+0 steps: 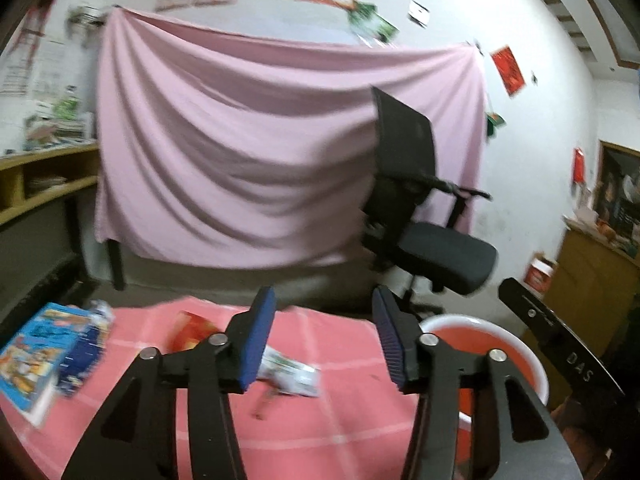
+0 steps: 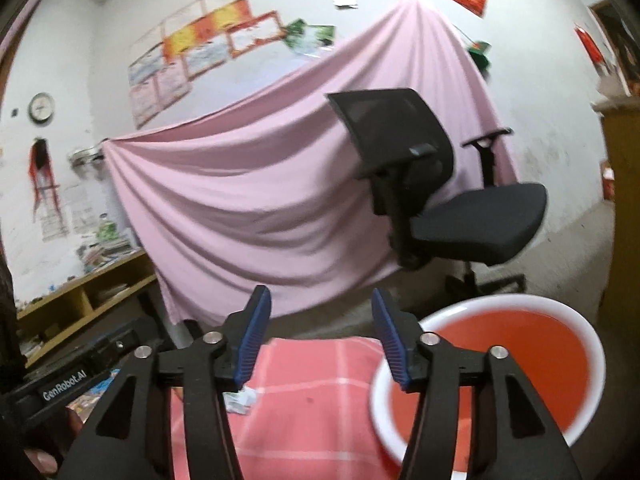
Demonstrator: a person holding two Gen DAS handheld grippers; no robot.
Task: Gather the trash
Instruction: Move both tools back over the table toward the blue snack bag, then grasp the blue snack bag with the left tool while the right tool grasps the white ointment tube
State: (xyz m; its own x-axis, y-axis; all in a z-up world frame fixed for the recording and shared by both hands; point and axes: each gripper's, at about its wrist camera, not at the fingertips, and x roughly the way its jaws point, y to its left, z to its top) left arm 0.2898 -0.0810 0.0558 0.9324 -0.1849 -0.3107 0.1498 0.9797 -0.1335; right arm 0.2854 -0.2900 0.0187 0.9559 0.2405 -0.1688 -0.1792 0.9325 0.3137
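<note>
Tongs on both sides stand apart and empty: left tongs [image 1: 325,334] and right tongs [image 2: 321,336]. Beside the red bucket [image 1: 532,364], on the pink checked worktop [image 1: 312,420], lies a crumpled white-green wrapper [image 1: 294,376]; a red packet [image 1: 192,330] lies farther from the bucket.

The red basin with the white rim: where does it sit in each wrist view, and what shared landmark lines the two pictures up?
Left wrist: red basin at lower right, just right of the right finger, partly hidden by it.
Right wrist: the basin at lower right, larger, beside the pink checked cloth.
Shared landmark: the black office chair in front of the hanging pink sheet.
</note>
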